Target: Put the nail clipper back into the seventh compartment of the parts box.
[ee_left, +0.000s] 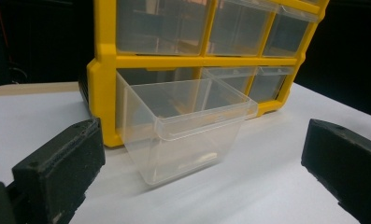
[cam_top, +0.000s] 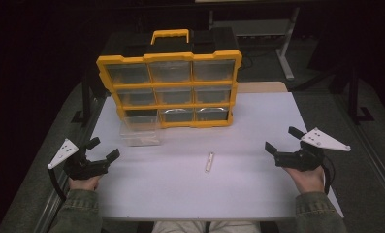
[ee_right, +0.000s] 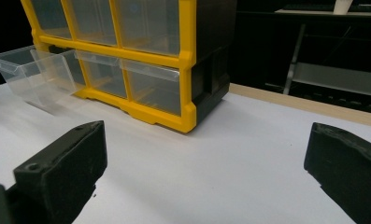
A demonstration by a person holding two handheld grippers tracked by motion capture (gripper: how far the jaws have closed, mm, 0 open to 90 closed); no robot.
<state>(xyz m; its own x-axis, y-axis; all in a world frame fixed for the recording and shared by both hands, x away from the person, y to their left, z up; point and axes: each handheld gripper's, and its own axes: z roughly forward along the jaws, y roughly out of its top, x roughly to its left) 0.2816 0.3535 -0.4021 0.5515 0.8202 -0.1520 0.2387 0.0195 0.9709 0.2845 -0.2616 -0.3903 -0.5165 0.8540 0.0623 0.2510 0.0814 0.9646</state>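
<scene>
Judging by the layout, work is at an early stage: one clear drawer is already out of the organizer, but nothing is gripped and the small part hasn't been touched. What's left, prob.: pick up the part, drop it in the drawer, slide the drawer back into its bay.

Counter [cam_top: 258, 194]: white, wide, mostly bare betw. the two grippers.

Yellow parts organizer [cam_top: 169, 90]: stands upright at the far side, well ahead of both sets of jaws. 3x3 grid of clear drawers, yellow frame, black back, yellow carry handle on top. Bottom-left bay looks vacant.

Clear plastic drawer [ee_left: 185, 128]: sits on the counter just in front of that vacant bay, touching or nearly touching the frame, can't tell which. Straight ahead of the left jaws, near but apart. Transparent, lipped front rim, tapered walls, looks empty.

Left gripper [cam_top: 102, 149]: jaws wide open, holding nothing, aimed at the drawer.

Right gripper [cam_top: 282, 138]: jaws also spread wide, empty, pointed toward the organizer's right corner, well off from it.

Small pale part [cam_top: 209, 162]: thin, stick-like, lies flat on the counter betw. the grippers, closer to the right jaws, inboard of them. Too small to ID further.
</scene>
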